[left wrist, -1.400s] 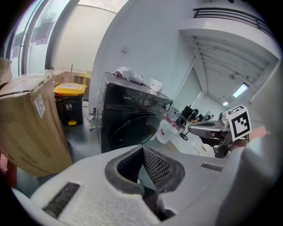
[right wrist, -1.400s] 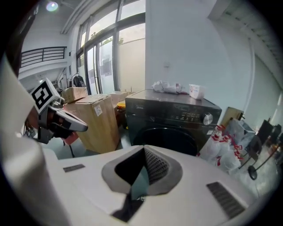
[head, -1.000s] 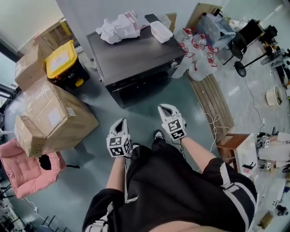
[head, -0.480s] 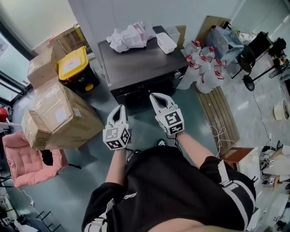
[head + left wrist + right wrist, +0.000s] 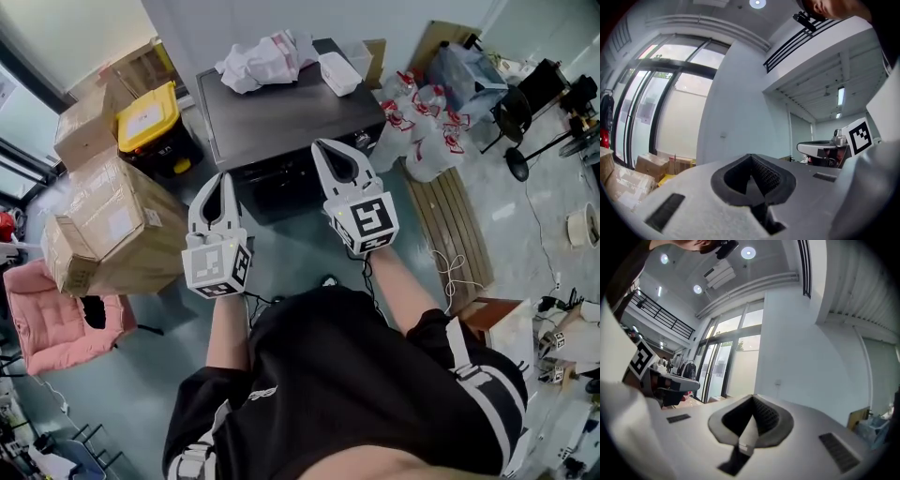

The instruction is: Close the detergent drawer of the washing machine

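Seen from above in the head view, the dark grey washing machine (image 5: 281, 112) stands against the wall ahead of me. Its front is in shadow and I cannot make out the detergent drawer. My left gripper (image 5: 218, 179) is held up in front of its left front corner, shut and empty. My right gripper (image 5: 332, 148) hangs over the front edge of its top, also shut with nothing held. In the left gripper view, the left gripper (image 5: 751, 159) points level at a white wall and windows. The right gripper (image 5: 752, 400) faces the same wall in the right gripper view.
Crumpled white bags (image 5: 267, 56) and a white tub (image 5: 337, 73) lie on the machine's top. Cardboard boxes (image 5: 112, 225) and a yellow-lidded bin (image 5: 150, 117) stand left of it, with a pink cushion (image 5: 47, 319) nearer. Bags of bottles (image 5: 422, 122) and a wooden board (image 5: 450, 225) are at the right.
Both grippers have risen from near my knees to in front of the washing machine and tipped up to point level. Both stayed shut.
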Available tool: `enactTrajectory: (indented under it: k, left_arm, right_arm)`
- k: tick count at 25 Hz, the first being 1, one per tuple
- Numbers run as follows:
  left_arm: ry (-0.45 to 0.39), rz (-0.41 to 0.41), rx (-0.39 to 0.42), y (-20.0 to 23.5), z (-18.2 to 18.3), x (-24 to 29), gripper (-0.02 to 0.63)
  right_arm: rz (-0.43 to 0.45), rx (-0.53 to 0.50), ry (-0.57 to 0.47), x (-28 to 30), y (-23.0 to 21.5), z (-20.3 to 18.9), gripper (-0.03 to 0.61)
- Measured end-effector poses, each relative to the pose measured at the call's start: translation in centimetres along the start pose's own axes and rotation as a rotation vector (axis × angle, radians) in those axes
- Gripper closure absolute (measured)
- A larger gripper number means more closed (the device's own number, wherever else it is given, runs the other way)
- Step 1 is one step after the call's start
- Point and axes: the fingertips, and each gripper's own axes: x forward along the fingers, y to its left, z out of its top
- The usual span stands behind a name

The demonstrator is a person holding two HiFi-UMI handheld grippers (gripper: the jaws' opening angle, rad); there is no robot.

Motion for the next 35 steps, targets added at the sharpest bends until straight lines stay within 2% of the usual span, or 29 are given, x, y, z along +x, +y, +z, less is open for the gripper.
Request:
enactTrajectory:
  k: [3, 8, 16, 26, 35]
  left_arm:
    - [-0.009, 0.014, 0.040, -0.4, 0.0, -0.8, 0.608]
    - [0.022, 0.027, 0.013, -0.6, -1.6, -1.4, 0.609]
    - [0.008, 0.040, 0.052, -0.7, -0.9, -1.8, 0.608]
    - [0.018, 0.042, 0.050, -0.5, -1.1, -2.0, 0.609]
    - [0.016, 0.020, 0.041, -1.1, -1.2, -1.8, 0.609]
  right_arm:
    - [0.001, -0.014, 0.002, -0.5, 0.1, -0.2, 0.574]
    - [0.009, -0.016, 0.025, -1.0, 0.4, -1.2, 0.574]
    - [0.015, -0.030, 0.034, -1.5, 0.7, -1.1, 0.574]
    - [0.036, -0.049, 0.026, -1.3, 1.5, -0.9, 0.574]
    - [0.065, -0.052, 0.063, -1.4, 1.7, -1.5, 0.575]
